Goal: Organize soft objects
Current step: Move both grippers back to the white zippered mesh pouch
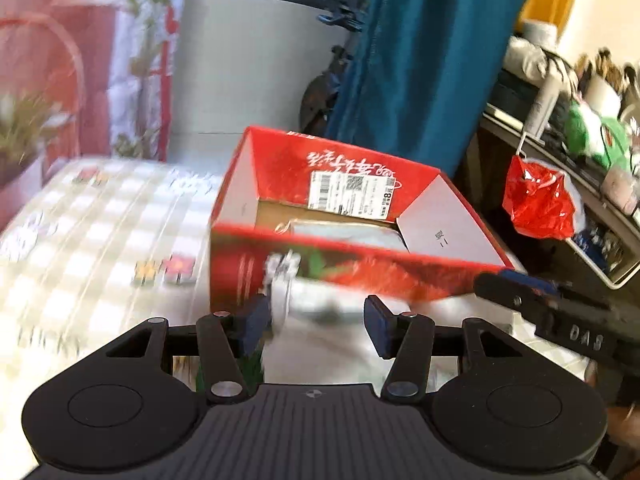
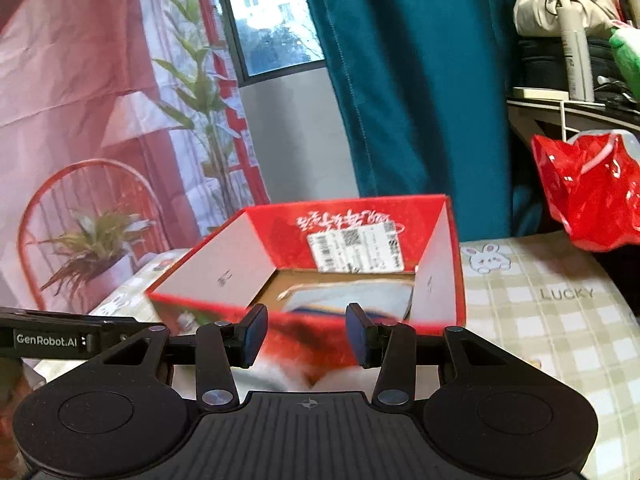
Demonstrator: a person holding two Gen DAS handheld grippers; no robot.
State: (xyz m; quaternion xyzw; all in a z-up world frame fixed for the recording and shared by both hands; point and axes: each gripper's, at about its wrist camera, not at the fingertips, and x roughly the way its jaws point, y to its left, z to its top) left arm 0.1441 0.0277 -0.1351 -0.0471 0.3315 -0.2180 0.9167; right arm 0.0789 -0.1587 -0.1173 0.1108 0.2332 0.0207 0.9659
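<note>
Jaws of both the left gripper [image 1: 316,322] and right gripper [image 2: 306,334] are held apart, empty, before the open red cardboard box [image 2: 320,264] on the checked-cloth counter [image 2: 560,320], where a folded pale soft item [image 2: 348,300] is already stowed, likely after release.

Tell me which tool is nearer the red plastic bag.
Right. The right tool sits at the open red box's near wall, with the red plastic bag hanging off to its right. The left tool works farther left, the right one lying between it and the bag.
</note>
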